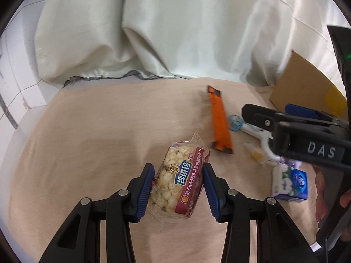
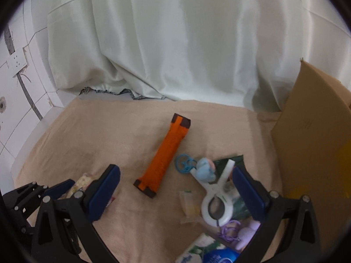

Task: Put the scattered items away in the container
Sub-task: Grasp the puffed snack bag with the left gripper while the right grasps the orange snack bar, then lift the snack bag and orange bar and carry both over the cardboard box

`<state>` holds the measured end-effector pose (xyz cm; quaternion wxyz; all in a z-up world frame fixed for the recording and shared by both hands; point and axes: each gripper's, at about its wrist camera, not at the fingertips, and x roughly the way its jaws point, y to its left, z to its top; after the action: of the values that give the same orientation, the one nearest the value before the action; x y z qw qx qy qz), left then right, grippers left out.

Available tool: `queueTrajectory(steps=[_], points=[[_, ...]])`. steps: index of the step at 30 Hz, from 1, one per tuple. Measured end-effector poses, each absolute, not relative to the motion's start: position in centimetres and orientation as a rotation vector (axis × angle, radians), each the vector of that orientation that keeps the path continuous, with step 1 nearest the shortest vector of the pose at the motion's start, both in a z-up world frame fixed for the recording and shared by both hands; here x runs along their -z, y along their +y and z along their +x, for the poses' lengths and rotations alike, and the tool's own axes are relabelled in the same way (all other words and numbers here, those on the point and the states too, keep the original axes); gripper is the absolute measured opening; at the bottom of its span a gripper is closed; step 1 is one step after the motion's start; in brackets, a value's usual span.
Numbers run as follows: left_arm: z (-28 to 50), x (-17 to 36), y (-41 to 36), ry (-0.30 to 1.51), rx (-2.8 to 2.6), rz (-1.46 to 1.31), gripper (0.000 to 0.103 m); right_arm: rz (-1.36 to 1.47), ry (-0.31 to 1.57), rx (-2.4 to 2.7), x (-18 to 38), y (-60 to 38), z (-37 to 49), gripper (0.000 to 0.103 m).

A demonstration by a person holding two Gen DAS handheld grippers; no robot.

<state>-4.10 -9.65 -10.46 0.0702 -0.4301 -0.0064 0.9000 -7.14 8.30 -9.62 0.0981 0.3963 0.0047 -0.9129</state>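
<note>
My left gripper (image 1: 178,185) has its blue pads against both sides of a wrapped rice-cracker snack (image 1: 178,183) on the beige cloth. An orange bar packet (image 1: 219,121) lies beyond it, also in the right wrist view (image 2: 163,156). My right gripper (image 2: 175,194) is open and empty above the cloth, with a white clip carrying a blue toy (image 2: 216,191) near its right finger. A tissue pack (image 1: 290,183) and a small sachet (image 2: 188,202) lie close by. The cardboard box (image 2: 316,142) stands at the right.
A pale curtain (image 2: 175,43) hangs behind the table. A white tiled wall (image 2: 19,92) with a socket is at the left. A teal ring (image 2: 184,163) and purple trinkets (image 2: 234,230) lie by the clip. The right gripper (image 1: 291,131) crosses the left wrist view.
</note>
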Motion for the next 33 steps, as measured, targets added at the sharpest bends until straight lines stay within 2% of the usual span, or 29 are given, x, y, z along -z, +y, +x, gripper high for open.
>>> queueTrajectory(steps=[7, 11, 13, 14, 15, 16, 22, 23, 24, 28, 33], points=[[-6.6, 11.6, -13.8, -0.142, -2.767, -1.342, 0.046, 1.208, -0.002, 2.722, 11.0, 6.0, -9.3, 0.102], [-7.9, 11.5, -15.1, -0.177, -2.793, -1.327, 0.046, 1.232, -0.019, 2.718, 12.2, 4.7, -10.4, 0.086], [-8.3, 11.3, -15.5, -0.194, -2.801, -1.319, 0.046, 1.255, -0.029, 2.713, 12.9, 4.3, -11.0, 0.083], [-8.6, 11.3, -15.7, -0.197, -2.809, -1.317, 0.046, 1.276, -0.028, 2.709, 13.3, 4.1, -11.3, 0.078], [-8.8, 11.3, -15.9, -0.197, -2.81, -1.318, 0.046, 1.293, -0.037, 2.705, 13.7, 3.9, -11.6, 0.066], [-8.9, 11.3, -16.1, -0.2, -2.809, -1.32, 0.046, 1.301, -0.05, 2.7, 14.0, 3.8, -11.8, 0.061], [-9.4, 11.6, -16.5, -0.208, -2.793, -1.329, 0.046, 1.373, -0.072, 2.64, 16.0, 2.9, -12.7, 0.059], [-9.4, 11.5, -16.4, -0.202, -2.792, -1.329, 0.046, 1.357, -0.038, 2.654, 16.1, 2.7, -12.6, 0.049], [-9.4, 11.5, -16.4, -0.203, -2.791, -1.329, 0.046, 1.355, 0.011, 2.671, 16.1, 2.5, -12.6, 0.025], [-9.2, 11.0, -16.1, -0.206, -2.781, -1.316, 0.046, 1.333, -0.07, 2.622, 15.3, 3.3, -12.3, 0.025], [-8.4, 8.8, -14.7, -0.22, -2.775, -1.248, 0.046, 1.21, -0.055, 2.66, 11.8, 4.0, -10.2, 0.025]])
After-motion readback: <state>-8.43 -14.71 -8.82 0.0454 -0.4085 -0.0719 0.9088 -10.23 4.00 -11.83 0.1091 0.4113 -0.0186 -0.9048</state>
